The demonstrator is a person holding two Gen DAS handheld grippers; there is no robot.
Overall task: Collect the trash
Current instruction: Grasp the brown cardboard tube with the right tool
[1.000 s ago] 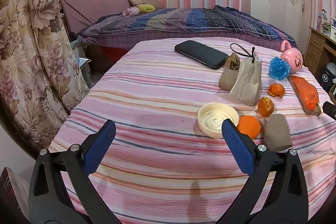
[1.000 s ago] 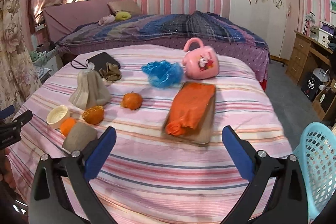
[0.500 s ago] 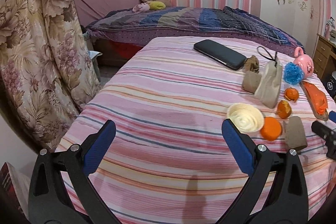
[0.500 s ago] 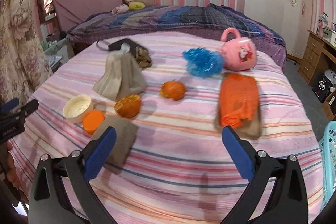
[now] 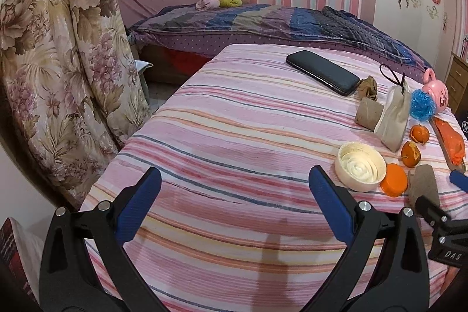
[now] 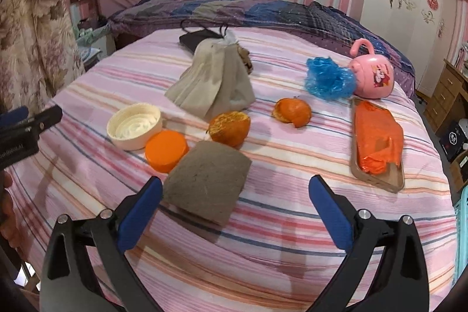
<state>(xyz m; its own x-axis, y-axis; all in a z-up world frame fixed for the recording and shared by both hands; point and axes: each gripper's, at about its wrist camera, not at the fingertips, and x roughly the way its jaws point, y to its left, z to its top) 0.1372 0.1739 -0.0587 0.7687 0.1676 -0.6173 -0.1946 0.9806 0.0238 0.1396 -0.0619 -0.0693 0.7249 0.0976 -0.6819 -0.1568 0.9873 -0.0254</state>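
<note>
Trash lies on the pink striped bed [image 6: 292,224]: a flattened brown cardboard tube [image 6: 206,182], an orange lid [image 6: 166,150], a cream lid [image 6: 134,126], two orange peels [image 6: 229,126] [image 6: 292,111], crumpled blue plastic [image 6: 329,78] and an orange wrapper on a brown tray [image 6: 377,142]. My right gripper [image 6: 235,212] is open and empty, just in front of the cardboard tube. My left gripper [image 5: 234,205] is open and empty over bare bedspread, left of the cream lid [image 5: 359,167] and orange lid [image 5: 394,184].
A beige cloth pouch [image 6: 216,82], a black case [image 5: 321,76] and a pink toy kettle [image 6: 373,75] also lie on the bed. A floral curtain [image 5: 58,63] hangs at the left. A light blue basket [image 6: 462,212] stands at the far right edge.
My right gripper has moved left and closer to the cardboard tube. My left gripper has drawn back and to the left, so the lids sit further right in its view.
</note>
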